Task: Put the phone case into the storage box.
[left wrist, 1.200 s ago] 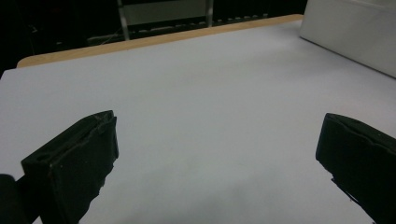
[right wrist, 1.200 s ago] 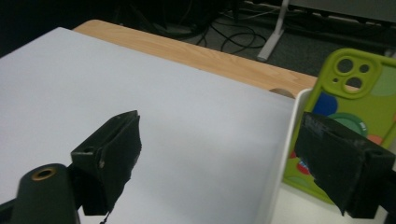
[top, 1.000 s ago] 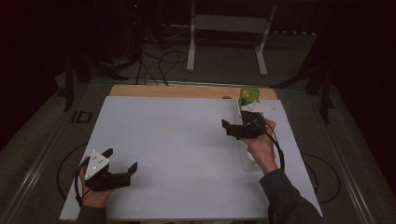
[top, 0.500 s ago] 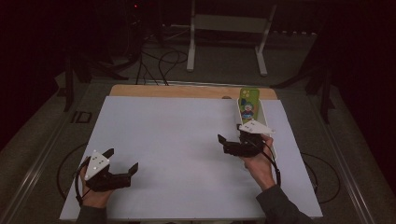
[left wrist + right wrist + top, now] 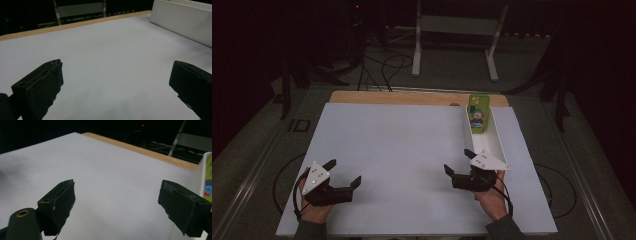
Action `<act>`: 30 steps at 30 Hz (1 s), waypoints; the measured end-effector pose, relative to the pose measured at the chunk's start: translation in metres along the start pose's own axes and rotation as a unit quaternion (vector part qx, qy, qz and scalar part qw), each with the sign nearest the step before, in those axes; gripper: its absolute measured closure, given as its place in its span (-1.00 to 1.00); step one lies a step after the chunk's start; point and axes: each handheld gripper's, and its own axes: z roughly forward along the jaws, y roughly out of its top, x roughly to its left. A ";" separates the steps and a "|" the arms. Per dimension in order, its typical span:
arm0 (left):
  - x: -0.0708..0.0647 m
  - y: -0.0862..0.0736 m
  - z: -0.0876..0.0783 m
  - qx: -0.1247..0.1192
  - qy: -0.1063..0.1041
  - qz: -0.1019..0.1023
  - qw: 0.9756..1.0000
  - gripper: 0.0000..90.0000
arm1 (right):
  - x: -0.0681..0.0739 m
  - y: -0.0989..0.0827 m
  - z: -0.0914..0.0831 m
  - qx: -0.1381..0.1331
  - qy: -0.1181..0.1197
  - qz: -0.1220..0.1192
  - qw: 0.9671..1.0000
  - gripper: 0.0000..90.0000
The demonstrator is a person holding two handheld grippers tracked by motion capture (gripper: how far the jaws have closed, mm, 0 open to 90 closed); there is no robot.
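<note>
A green carton with a cartoon figure [image 5: 478, 114] stands upright at the far end of a long white tray [image 5: 500, 142] on the right side of the white table sheet [image 5: 402, 145]. My right gripper [image 5: 457, 161] is open and holds nothing, just left of the tray's near end. In the right gripper view its jaws [image 5: 118, 186] stand wide over bare sheet, with the carton [image 5: 208, 177] at the right edge. Near the front left corner my left gripper [image 5: 343, 172] is open and holds nothing. Its own view [image 5: 117, 66] faces the tray wall [image 5: 182, 20].
A wooden board edge [image 5: 412, 97] runs along the back of the sheet. Behind the table a white metal stand [image 5: 457, 30] and cables [image 5: 384, 62] are on the dark floor. Bare sheet lies between the two grippers.
My right gripper has drawn back from beside the green carton toward the near edge, open the whole time. The carton stays in the tray. The left gripper has not moved.
</note>
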 end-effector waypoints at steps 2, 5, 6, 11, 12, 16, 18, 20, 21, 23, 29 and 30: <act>0.000 -0.001 0.000 0.000 -0.003 0.000 1.000 -1.00 | 0.004 -0.005 -0.001 0.002 0.004 -0.012 1.000 -0.71; -0.001 -0.001 0.001 -0.001 -0.005 0.001 1.000 -1.00 | 0.006 -0.012 -0.003 0.001 0.015 -0.012 1.000 -0.71; -0.001 -0.001 0.001 -0.001 -0.005 0.002 1.000 -1.00 | 0.006 -0.014 -0.004 -0.001 0.017 -0.011 1.000 -0.71; -0.005 -0.002 0.002 -0.002 -0.014 0.010 1.000 -1.00 | 0.001 -0.020 -0.009 -0.021 0.023 -0.001 1.000 -0.71; -0.005 -0.002 0.003 -0.002 -0.015 0.011 1.000 -1.00 | 0.000 -0.021 -0.011 -0.025 0.023 0.000 0.999 -0.72; -0.006 -0.002 0.003 -0.002 -0.018 0.015 1.000 -1.00 | -0.001 -0.024 -0.015 -0.041 0.020 0.005 0.999 -0.72; -0.007 -0.002 0.004 -0.001 -0.020 0.017 1.000 -1.00 | -0.001 -0.024 -0.018 -0.046 0.019 0.004 0.999 -0.71; -0.008 -0.002 0.005 0.001 -0.021 0.021 1.000 -1.00 | -0.002 -0.026 -0.020 -0.048 0.018 0.004 0.999 -0.72; -0.008 -0.002 0.005 0.001 -0.021 0.021 1.000 -1.00 | -0.002 -0.026 -0.020 -0.048 0.019 0.005 0.999 -0.71; -0.010 -0.002 0.006 0.001 -0.023 0.024 0.999 -1.00 | -0.003 -0.029 -0.022 -0.050 0.021 0.009 0.998 -0.71; -0.008 -0.002 0.004 -0.001 -0.022 0.022 1.000 -1.00 | -0.005 -0.032 -0.024 -0.053 0.021 0.011 0.998 -0.71; -0.008 -0.002 0.004 -0.001 -0.021 0.022 1.000 -1.00 | -0.006 -0.032 -0.024 -0.055 0.021 0.012 0.998 -0.71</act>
